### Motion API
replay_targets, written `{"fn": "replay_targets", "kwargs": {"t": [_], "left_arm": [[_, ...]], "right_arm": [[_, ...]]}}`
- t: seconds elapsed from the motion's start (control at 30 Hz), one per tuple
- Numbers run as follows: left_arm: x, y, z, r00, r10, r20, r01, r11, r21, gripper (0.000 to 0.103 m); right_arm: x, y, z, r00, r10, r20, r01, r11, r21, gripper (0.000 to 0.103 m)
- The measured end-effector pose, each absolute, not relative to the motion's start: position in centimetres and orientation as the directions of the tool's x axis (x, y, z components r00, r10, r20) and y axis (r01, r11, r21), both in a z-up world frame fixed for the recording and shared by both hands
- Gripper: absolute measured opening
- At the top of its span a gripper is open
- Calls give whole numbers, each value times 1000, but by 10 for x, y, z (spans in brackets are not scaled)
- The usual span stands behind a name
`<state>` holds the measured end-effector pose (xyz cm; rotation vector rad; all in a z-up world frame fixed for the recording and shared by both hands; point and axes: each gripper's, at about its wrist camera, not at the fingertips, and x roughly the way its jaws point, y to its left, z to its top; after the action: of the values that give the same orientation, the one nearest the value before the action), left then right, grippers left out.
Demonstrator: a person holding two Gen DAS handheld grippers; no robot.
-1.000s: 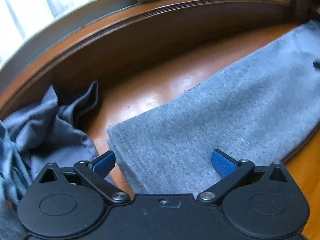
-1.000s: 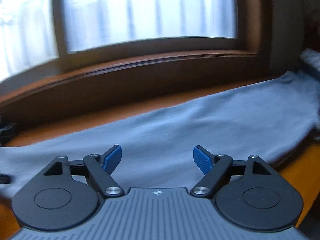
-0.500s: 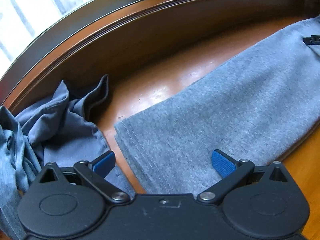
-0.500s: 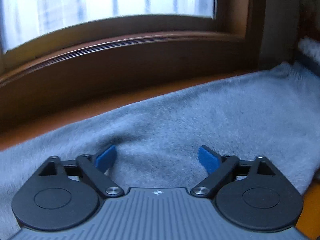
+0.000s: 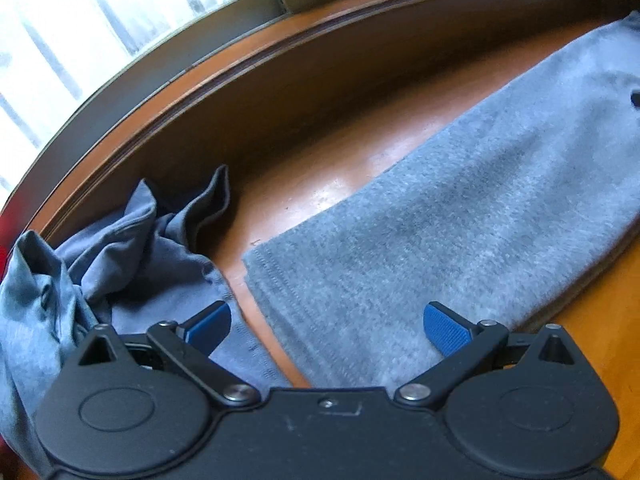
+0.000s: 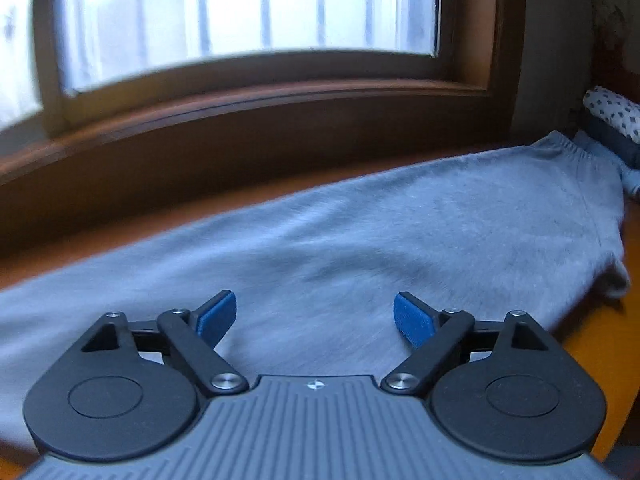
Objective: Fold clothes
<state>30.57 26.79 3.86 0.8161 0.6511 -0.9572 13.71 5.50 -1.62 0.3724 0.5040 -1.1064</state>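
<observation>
While both are held just above the cloth, the left hand-held gripper point(image 5: 327, 326) and the right hand-held gripper point(image 6: 315, 318) are seen with their blue pads spread wide and nothing pinched between them. A grey garment point(image 5: 460, 224) is laid flat and lengthwise along the orange wooden worktop point(image 5: 320, 184) below the window point(image 6: 248, 8), its stitched hem lying before the left pads. A crumpled blue-grey garment point(image 5: 120, 256) is heaped just beside that hem, and folded clothes point(image 6: 612, 128) are stacked at the far right end.
</observation>
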Motion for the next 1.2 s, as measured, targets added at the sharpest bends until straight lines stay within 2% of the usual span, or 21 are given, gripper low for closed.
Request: {"fn": "replay_targets", "kwargs": {"t": [0.2,0.37,0.53,0.63,0.87,0.97,1.07,1.2], "left_arm": [[327,313,50,410,-510,-756,909,294,295,103],[343,347,50,369,-557,-744,930,223,294,103],[353,378,52,328,-612,-720,942,155,297,103],[358,390,61,283,-639,-715,957,144,250,103],[373,406,73,201,-674,-711,980,150,135,103],[372,406,75,192,-678,-709,981,148,124,103],[371,406,77,187,-679,-709,982,152,114,103],[371,404,76,189,-672,-716,981,160,109,103]], "right_arm": [[172,154,-17,433,-732,-525,877,476,60,89],[231,237,-17,571,-644,-508,769,637,57,90],[302,297,-26,649,-570,-504,587,796,-144,90],[332,308,-32,661,-567,-491,524,817,-239,90],[374,295,-45,652,-520,-552,461,850,-255,86],[380,283,-48,650,-503,-570,439,861,-259,83],[380,277,-47,640,-500,-583,436,862,-261,71],[371,275,-38,650,-506,-567,430,860,-275,72]]}}
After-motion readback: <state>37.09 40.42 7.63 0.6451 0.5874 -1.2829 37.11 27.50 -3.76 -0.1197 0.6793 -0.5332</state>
